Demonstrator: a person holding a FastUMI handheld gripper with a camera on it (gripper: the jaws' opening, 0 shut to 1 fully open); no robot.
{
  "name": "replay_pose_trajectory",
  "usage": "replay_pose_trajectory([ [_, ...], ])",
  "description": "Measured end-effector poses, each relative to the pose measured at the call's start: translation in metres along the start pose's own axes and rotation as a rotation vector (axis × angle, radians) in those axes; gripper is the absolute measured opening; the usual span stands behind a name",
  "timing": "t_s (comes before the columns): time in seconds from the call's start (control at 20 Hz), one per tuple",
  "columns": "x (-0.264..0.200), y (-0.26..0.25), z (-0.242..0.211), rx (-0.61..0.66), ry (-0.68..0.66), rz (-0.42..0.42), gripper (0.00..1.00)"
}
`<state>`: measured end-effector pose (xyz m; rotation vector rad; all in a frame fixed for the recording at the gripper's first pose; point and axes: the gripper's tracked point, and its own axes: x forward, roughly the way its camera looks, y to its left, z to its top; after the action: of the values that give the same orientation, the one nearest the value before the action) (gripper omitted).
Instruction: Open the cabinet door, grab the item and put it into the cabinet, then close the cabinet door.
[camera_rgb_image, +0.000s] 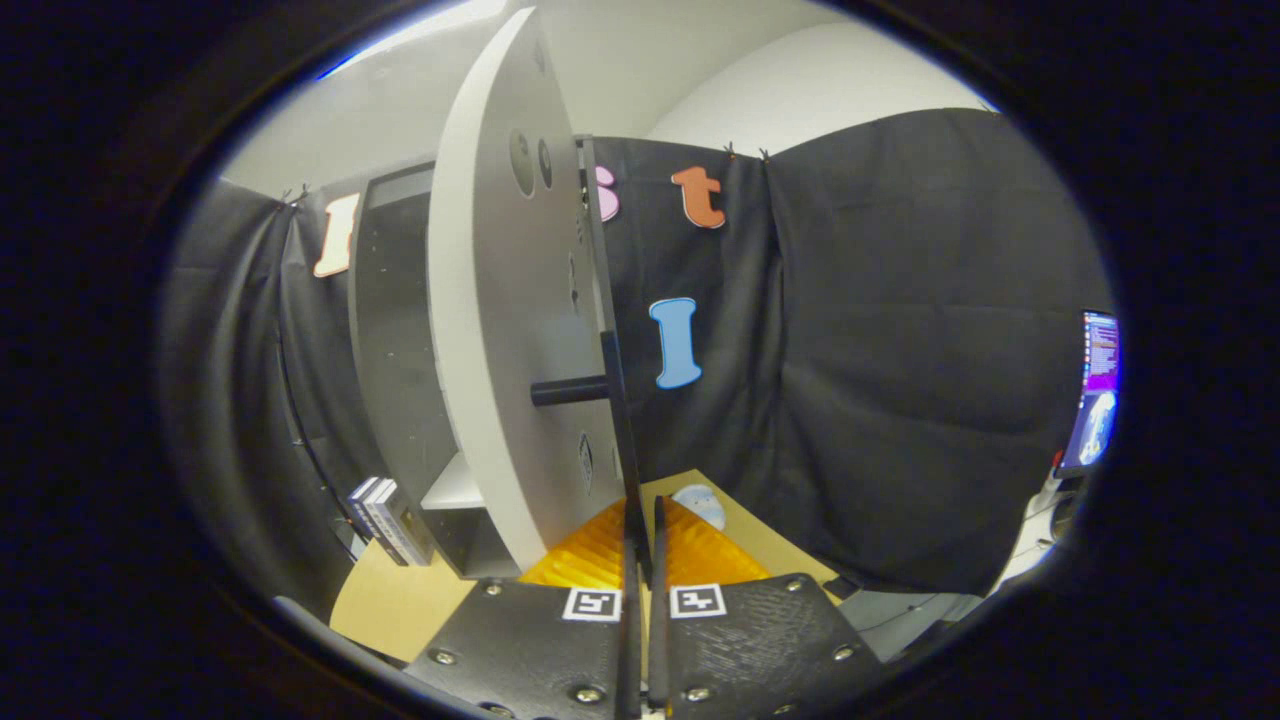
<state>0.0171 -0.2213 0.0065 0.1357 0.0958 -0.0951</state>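
Cabinet door (490, 330) stands partly open, gripper (643, 520) fingers nearly closed around the thin vertical bar of its handle (612, 400); the item, likely the small boxes (385, 520) at the table's (400, 600) left edge beside the cabinet (395, 330), is not yet grabbed; placing and closing remain.

My open door (500, 330) hides most of the cabinet's (395, 350) inside, and a small pale thing (700, 505) on the bench (400, 600) (beyond my jaws) is too blurred to tell.
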Motion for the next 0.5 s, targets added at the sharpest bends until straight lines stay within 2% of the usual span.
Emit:
replay_pose_trajectory([
  [0.2, 0.005, -0.023, 0.004, 0.008, -0.01, 0.09, 0.03],
  [0.5, 0.02, -0.057, 0.011, -0.009, -0.009, 0.172, 0.03],
])
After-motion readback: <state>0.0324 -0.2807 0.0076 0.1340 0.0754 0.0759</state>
